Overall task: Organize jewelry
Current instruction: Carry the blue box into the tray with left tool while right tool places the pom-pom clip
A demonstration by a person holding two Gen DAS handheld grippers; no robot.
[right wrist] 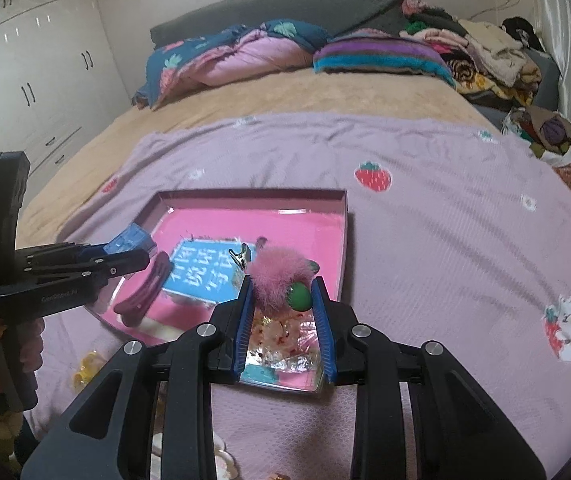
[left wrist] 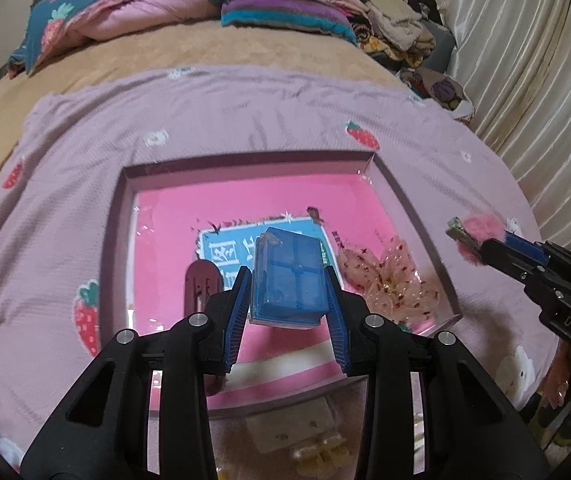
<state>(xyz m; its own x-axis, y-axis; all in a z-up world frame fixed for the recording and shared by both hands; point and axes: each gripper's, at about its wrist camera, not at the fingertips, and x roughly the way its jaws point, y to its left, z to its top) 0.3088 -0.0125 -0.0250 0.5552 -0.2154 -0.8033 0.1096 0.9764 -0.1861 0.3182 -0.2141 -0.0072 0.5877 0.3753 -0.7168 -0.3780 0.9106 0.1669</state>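
**Both tongs loaded over the tray**

Left gripper (left wrist: 287, 280): pinching a blue box (left wrist: 289, 276) by its two long sides, held over the middle of the tray (left wrist: 119, 216). Box looks translucent; contents cannot be made out.

Right gripper (right wrist: 281, 292): pinching a pink clip (right wrist: 281, 272), fluffy, with a green bead and a metal clasp at its far end. It hangs above the tray's near right part.

Tray sits on the purple blanket (right wrist: 425, 240), on the bed. In it: a blue card (right wrist: 201, 276) flat at the middle, a maroon clip (right wrist: 145, 292) near the left edge, and a clear sequined bow (left wrist: 389, 280) toward the near right corner. Some pale yellow pieces (right wrist: 85, 368) lie on the blanket, just outside the tray's near edge.

Risks, as judged:
- Fluff is a soft grip surface; the pink clip could slip or twist in the jaws.
- Box released from height could tip or bounce on the card.
- Both tools converge on one tray; fingers may collide.
- Soft bed under the tray: pressing down could tilt it and slide the contents.
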